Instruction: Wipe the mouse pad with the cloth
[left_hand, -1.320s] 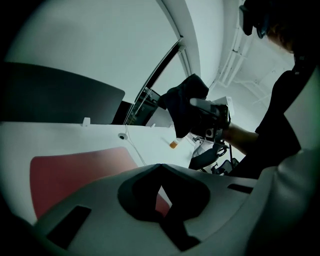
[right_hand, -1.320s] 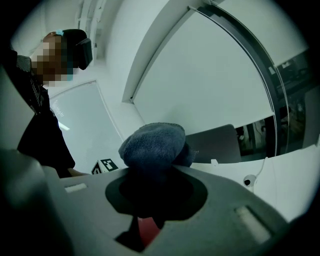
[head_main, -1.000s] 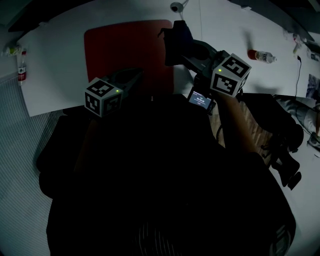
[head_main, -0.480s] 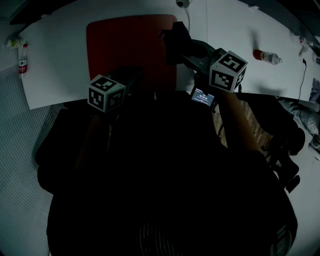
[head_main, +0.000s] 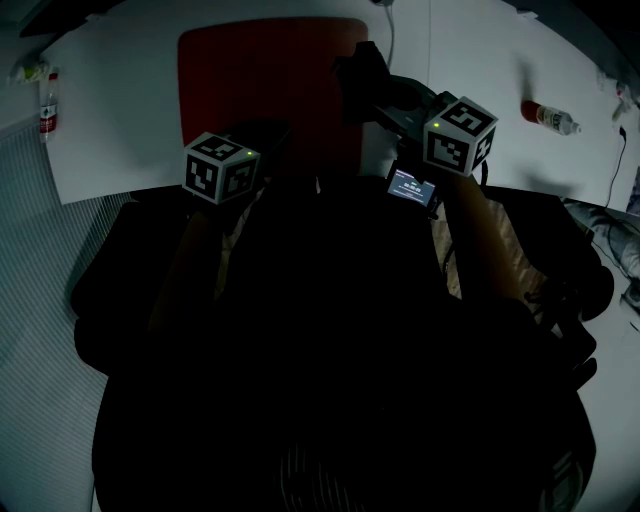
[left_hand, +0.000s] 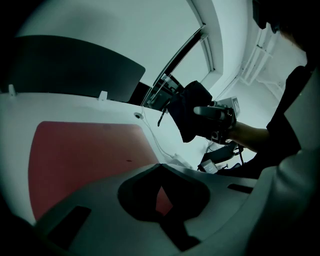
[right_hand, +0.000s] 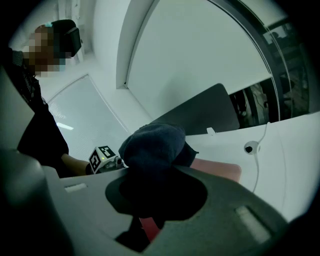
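Observation:
The red mouse pad (head_main: 265, 90) lies on the white table (head_main: 120, 120); it also fills the lower left of the left gripper view as the red mouse pad (left_hand: 85, 160). My right gripper (head_main: 368, 88) is shut on a dark blue cloth (head_main: 358, 70), bunched up and held above the pad's right edge. The right gripper view shows that cloth (right_hand: 150, 145) bulging out of the jaws. My left gripper (head_main: 262, 138) hovers over the pad's near edge, its tips together and nothing between them. From the left gripper view, the cloth (left_hand: 187, 112) hangs in the air to the right.
A white cable (head_main: 392, 35) runs along the table past the pad's right side, with a small round device (right_hand: 248, 148) on it. A red-capped bottle (head_main: 545, 115) lies at the far right, another bottle (head_main: 45, 105) at the left edge. A dark partition (left_hand: 70, 65) stands behind the table.
The head view has drifted, so the pad sits higher in the picture. The left gripper has edged forward toward the pad. The right gripper still holds the cloth in about the same place.

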